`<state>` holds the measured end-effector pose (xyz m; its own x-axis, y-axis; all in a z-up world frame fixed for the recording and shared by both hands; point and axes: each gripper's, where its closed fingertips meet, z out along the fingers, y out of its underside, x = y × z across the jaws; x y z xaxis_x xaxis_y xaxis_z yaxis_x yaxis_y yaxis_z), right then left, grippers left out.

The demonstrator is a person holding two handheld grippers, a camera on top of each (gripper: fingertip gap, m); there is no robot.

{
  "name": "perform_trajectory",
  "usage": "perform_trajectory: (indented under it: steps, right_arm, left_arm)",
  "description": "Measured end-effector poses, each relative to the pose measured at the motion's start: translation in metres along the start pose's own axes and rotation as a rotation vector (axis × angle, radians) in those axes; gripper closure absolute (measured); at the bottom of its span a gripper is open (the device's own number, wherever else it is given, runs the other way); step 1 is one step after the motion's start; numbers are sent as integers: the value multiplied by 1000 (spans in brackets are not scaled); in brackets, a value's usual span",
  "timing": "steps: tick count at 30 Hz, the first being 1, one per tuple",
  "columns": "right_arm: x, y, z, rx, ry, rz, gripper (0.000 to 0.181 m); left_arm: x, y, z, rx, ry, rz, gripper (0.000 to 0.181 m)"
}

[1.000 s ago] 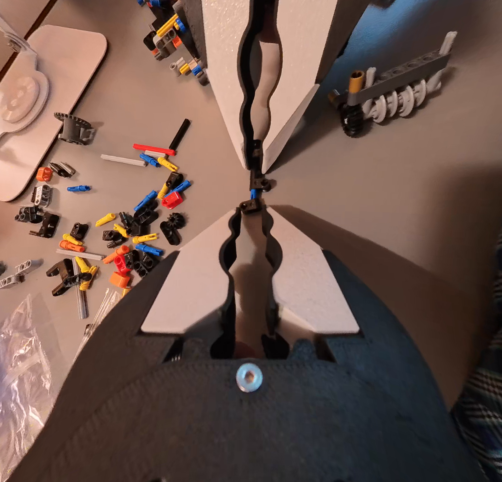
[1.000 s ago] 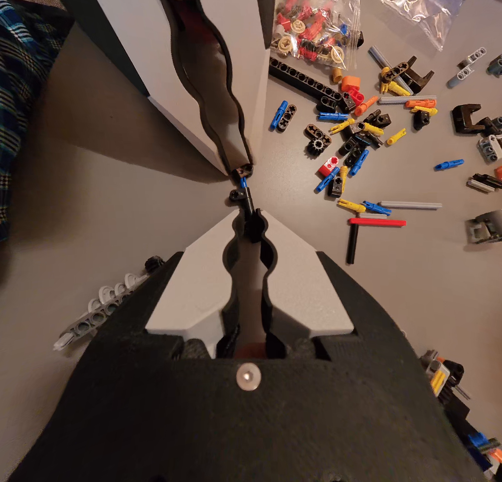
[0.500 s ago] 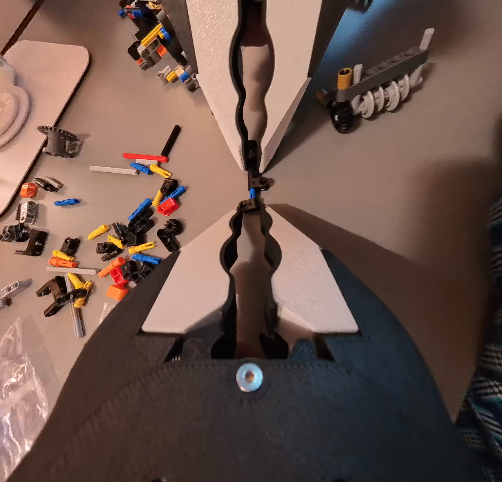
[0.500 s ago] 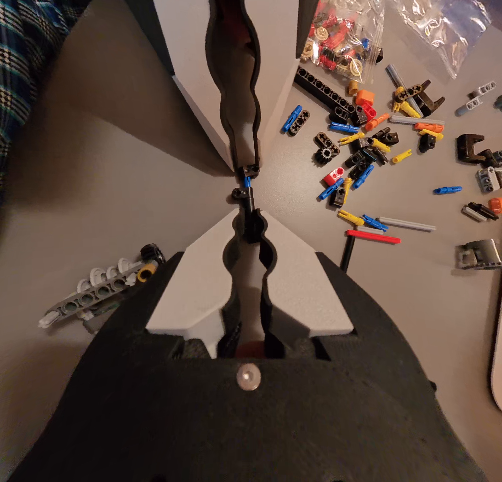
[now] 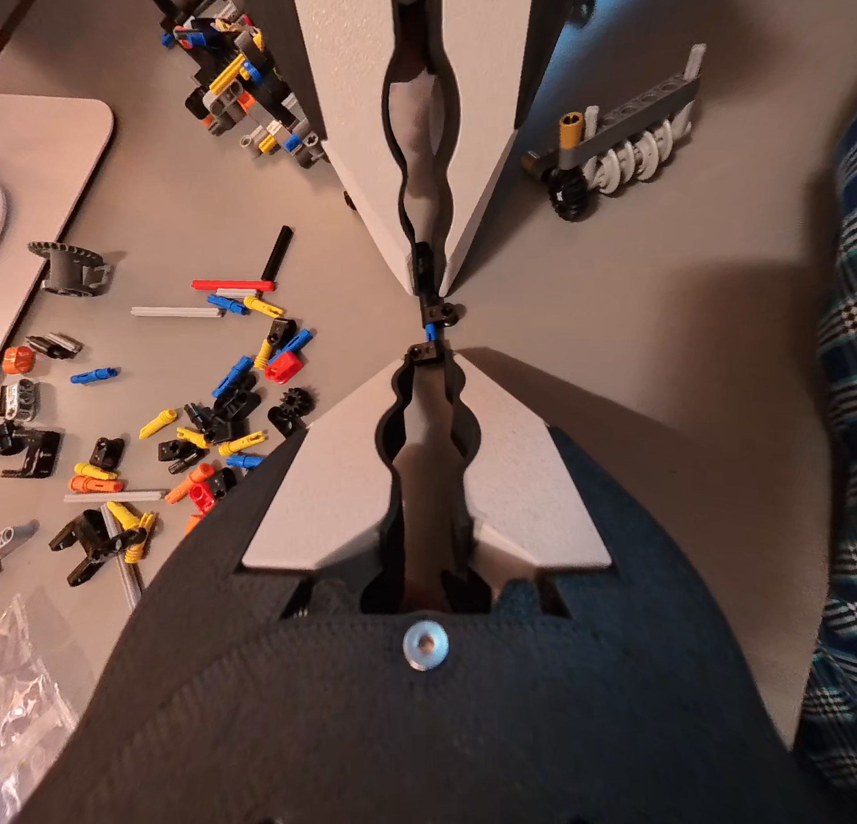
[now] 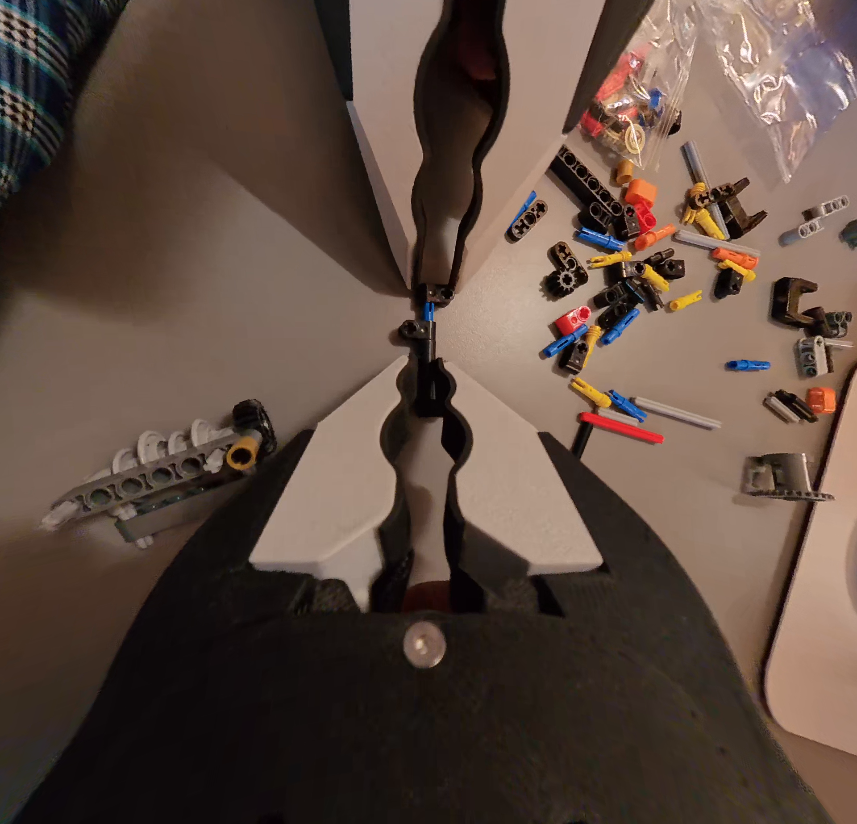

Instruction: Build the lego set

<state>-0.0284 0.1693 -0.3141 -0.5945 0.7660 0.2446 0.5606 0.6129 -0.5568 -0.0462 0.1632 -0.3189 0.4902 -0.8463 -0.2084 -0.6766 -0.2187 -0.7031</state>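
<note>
Right now, in the left wrist view, your left claw is closed on a small black connector, pinched at the very tips. Directly ahead, the right claw comes in tip to tip and is clamped on a second black connector. A short blue pin spans the small gap between the two black pieces; whether it is fully seated in either one is too fine to tell. All of this is held above the tabletop. Off to the left of your claw lies a scatter of loose pins and connectors (blue, yellow, orange, red, black), with a red axle and a grey axle beyond them. Ahead and to the right sits a grey beam assembly with white discs and a black gear.

In the right wrist view, your right claw grips its black connector by the stem, the holed end sticking out past the tips. The left claw faces it, holding the other black connector, and the blue pin sits between them. The loose parts spread to the right of the claw, with clear plastic bags farther ahead on that side. The grey beam assembly lies to the left, near the claw's body.
</note>
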Motion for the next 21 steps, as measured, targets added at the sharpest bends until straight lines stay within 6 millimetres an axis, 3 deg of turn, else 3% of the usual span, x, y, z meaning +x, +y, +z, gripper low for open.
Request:
perform_trajectory:
  steps: [18, 21]
  right_arm:
    - [1, 1, -1, -18, -31, -38, 178]
    - [7, 2, -1, -16, 1, -3, 177]
  left_arm:
    - [0, -1, 0, 10, 107, -4, 171]
    - [0, -1, 1, 4, 90, 13, 179]
